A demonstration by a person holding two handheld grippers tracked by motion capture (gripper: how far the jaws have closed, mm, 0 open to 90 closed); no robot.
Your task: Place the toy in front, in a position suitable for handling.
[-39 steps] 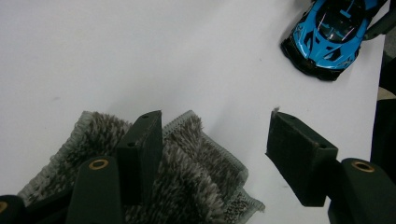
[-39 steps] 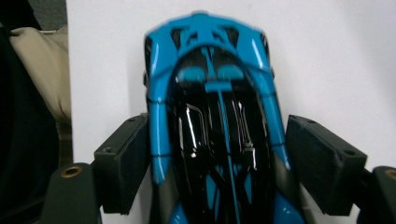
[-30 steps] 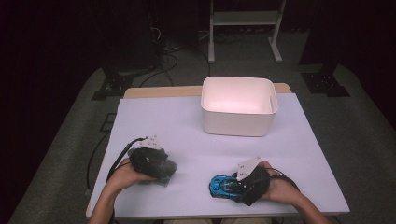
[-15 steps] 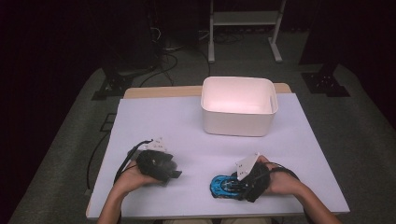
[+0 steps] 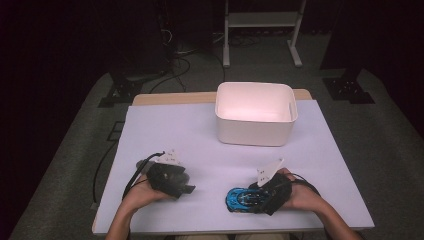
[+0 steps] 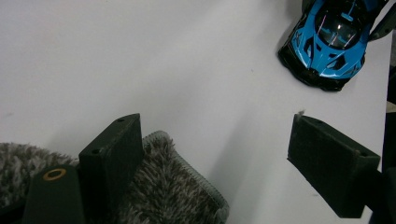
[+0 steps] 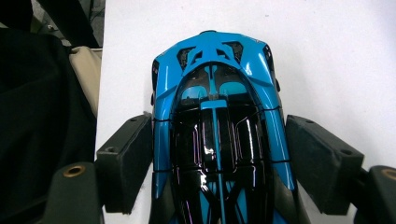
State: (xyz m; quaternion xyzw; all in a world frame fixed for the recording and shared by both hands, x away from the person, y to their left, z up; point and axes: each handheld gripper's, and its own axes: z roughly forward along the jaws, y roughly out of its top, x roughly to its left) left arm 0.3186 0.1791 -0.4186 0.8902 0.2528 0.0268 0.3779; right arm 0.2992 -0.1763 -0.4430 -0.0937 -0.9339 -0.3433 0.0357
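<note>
two claws low over the white table, a toy car between the right one's jaws

the blue and black toy car (image 5: 243,200) sits on the table (image 5: 165,130), well in front of the white tub (image 5: 255,119) and nearer the person's edge – the right claw (image 7: 219,163) straddles it from behind, the left jaw up against the car's side, the right jaw with a thin gap showing, so i cannot tell whether it grips or only brackets it. the left claw (image 6: 217,158), left of the car and well apart from it, stands wide open, its jaws just having spread, bare table between them – its left jaw rests on a grey fuzzy cloth (image 6: 159,191)
</note>
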